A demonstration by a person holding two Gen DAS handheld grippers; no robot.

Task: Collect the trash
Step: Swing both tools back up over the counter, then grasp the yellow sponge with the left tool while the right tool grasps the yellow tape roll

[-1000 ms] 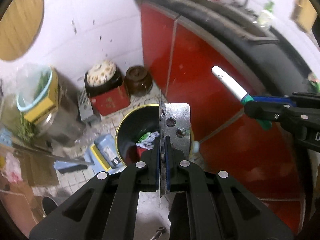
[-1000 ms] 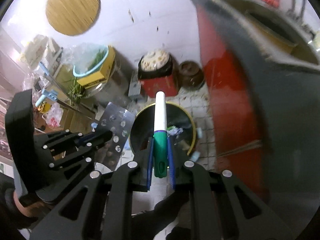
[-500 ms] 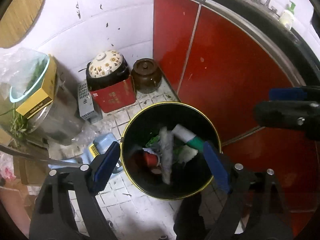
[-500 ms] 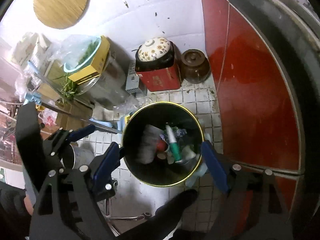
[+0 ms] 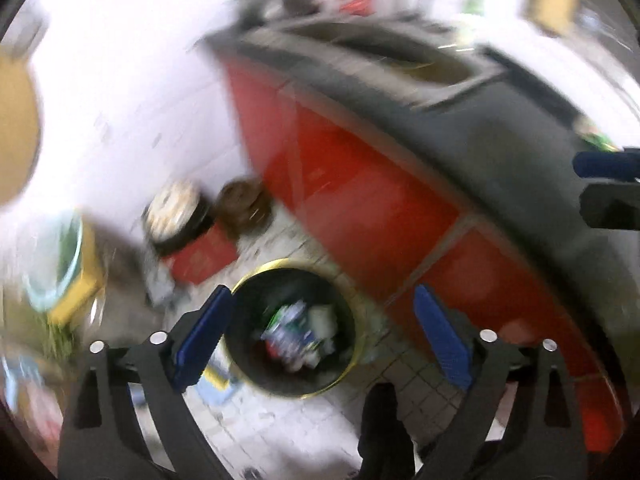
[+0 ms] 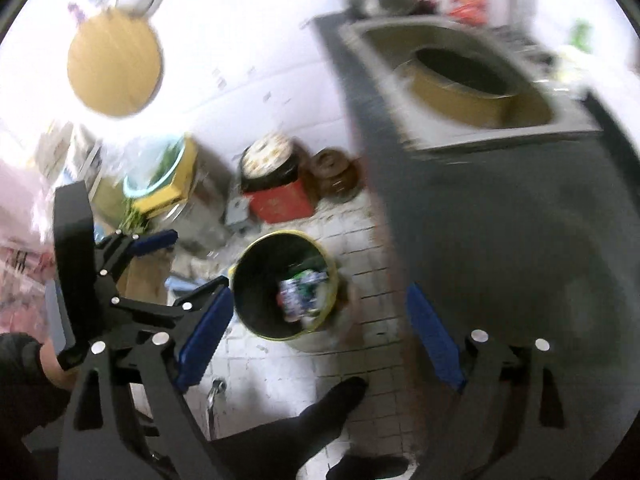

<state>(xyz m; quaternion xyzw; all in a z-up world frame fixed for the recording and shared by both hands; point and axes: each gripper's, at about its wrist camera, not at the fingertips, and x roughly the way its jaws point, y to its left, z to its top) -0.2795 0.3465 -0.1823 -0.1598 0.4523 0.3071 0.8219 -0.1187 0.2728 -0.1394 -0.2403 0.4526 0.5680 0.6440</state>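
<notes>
Now both tongs (image 5: pixel 320 332) (image 6: pixel 316 334) gape empty; marker and blister pack lie binned (image 5: pixel 352 320).

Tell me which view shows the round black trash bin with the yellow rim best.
The right wrist view: the round black trash bin with the yellow rim shows its whole rim. In the left wrist view the bin is blurrier and partly covered.
</notes>
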